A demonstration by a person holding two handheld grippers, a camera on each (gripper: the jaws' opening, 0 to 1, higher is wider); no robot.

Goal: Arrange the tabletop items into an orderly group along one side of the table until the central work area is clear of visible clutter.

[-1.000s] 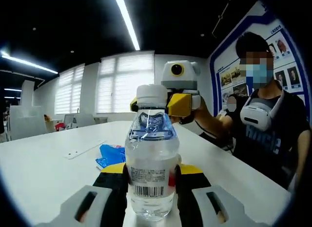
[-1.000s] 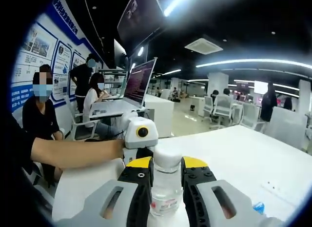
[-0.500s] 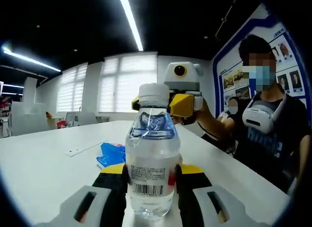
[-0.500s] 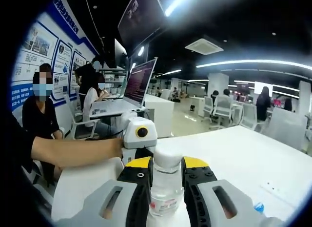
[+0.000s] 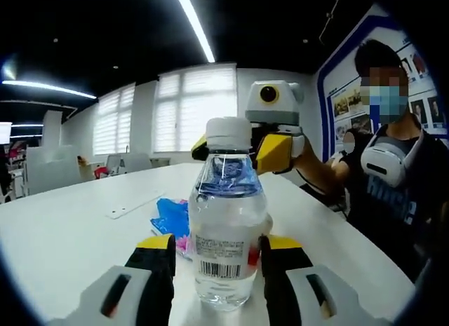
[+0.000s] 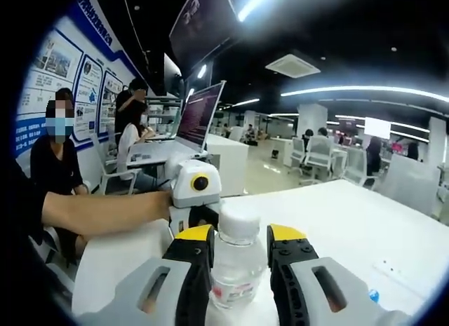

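Two grippers frame one clear water bottle (image 5: 226,221) from opposite sides. Left gripper (image 5: 219,263) (left gripper view): jaws stand apart, one on each side of the bottle's lower body w/ a thin gap on both sides, so it flanks the bottle but isn't clamped on it. Right gripper (image 6: 240,256) (right gripper view): jaws likewise apart, bracketing the bottle at shoulder height, just below the white cap (image 6: 239,221); whether the pads touch the plastic can't be told, but no squeeze shows. Each gripper appears in the other's view, on the far side of the bottle: the right one's yellow jaw tips sit at cap level behind it, held by a person's hand and forearm.

Bottle: upright on the white table (image 5: 63,235), label and barcode facing the left gripper, partly filled w/ water.

Beyond, far left of the bottle in the left gripper view: a blue plastic wrapper (image 5: 170,215) lying flat near it, w/ a scrap of pink at its near edge, and a pale flat strip (image 5: 135,205) farther out. Both lie loose on the open tabletop, well apart from any edge.

Progress (a judgement): early stage. The bottle looks set down or about to be released; the wrapper and strip aren't yet grouped w/ it, and no tidy row along one side can be seen.
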